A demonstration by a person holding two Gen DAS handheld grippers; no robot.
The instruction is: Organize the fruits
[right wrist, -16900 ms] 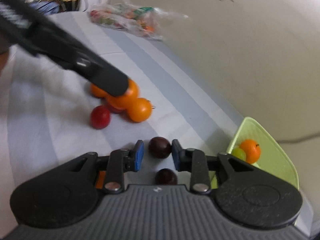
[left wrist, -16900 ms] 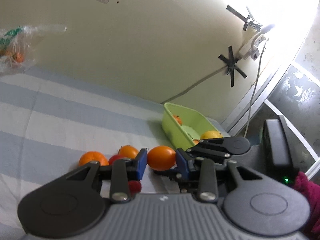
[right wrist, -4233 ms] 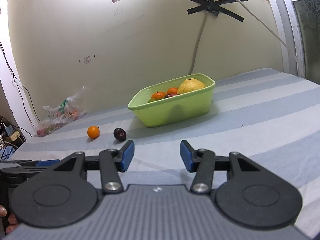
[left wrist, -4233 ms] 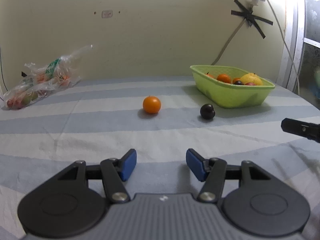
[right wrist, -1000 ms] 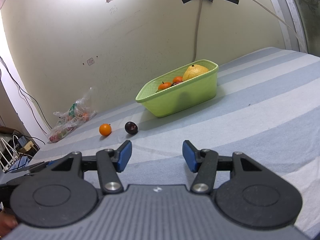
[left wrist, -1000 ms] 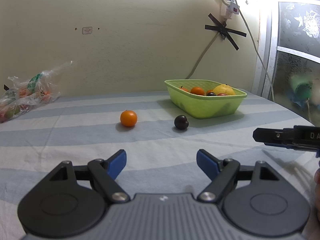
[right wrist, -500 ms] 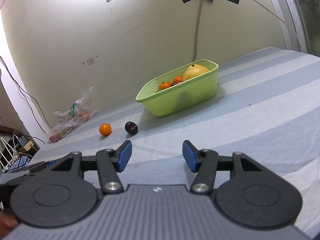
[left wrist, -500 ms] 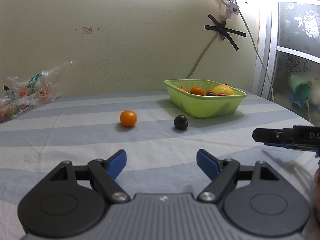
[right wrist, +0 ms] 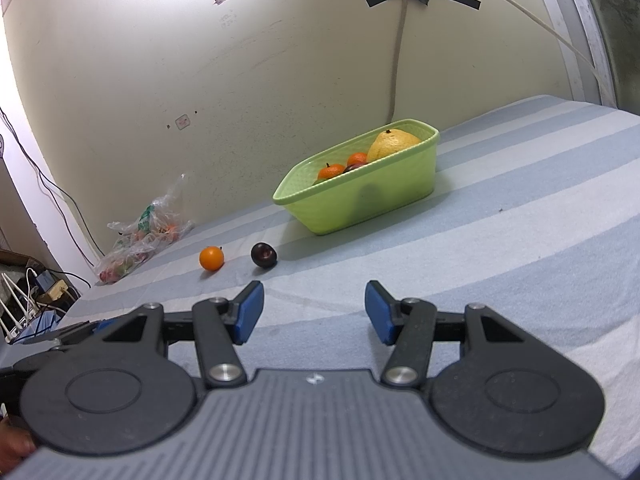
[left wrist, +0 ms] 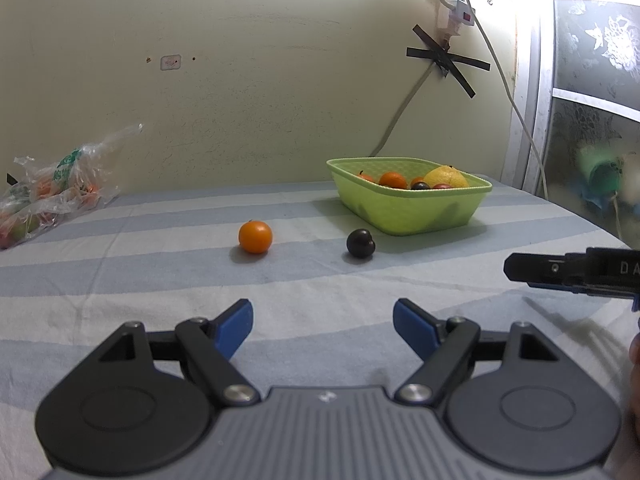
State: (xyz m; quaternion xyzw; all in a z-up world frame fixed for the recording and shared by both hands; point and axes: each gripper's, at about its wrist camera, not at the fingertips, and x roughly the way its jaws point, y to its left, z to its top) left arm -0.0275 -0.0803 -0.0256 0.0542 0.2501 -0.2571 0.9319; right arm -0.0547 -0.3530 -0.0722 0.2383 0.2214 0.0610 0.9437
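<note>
An orange (left wrist: pixel 255 237) (right wrist: pixel 211 258) and a dark plum (left wrist: pixel 360 243) (right wrist: pixel 263 255) lie side by side on the striped cloth, the plum nearer the basket. The lime-green basket (left wrist: pixel 404 210) (right wrist: pixel 384 196) behind them holds oranges, a dark plum and a large yellow fruit (left wrist: pixel 445 177) (right wrist: pixel 391 142). My left gripper (left wrist: pixel 322 322) hangs open and empty well short of both loose fruits. My right gripper (right wrist: pixel 314 310) is open too, with nothing between its blue pads, and its tip shows at the right edge of the left wrist view (left wrist: pixel 560 272).
A clear plastic bag of fruit (left wrist: pixel 44 188) (right wrist: pixel 140 232) lies at the far left against the wall. A cable (left wrist: pixel 400 116) runs down the wall behind the basket. Wires and a rack (right wrist: pixel 28 292) sit beyond the cloth's left edge.
</note>
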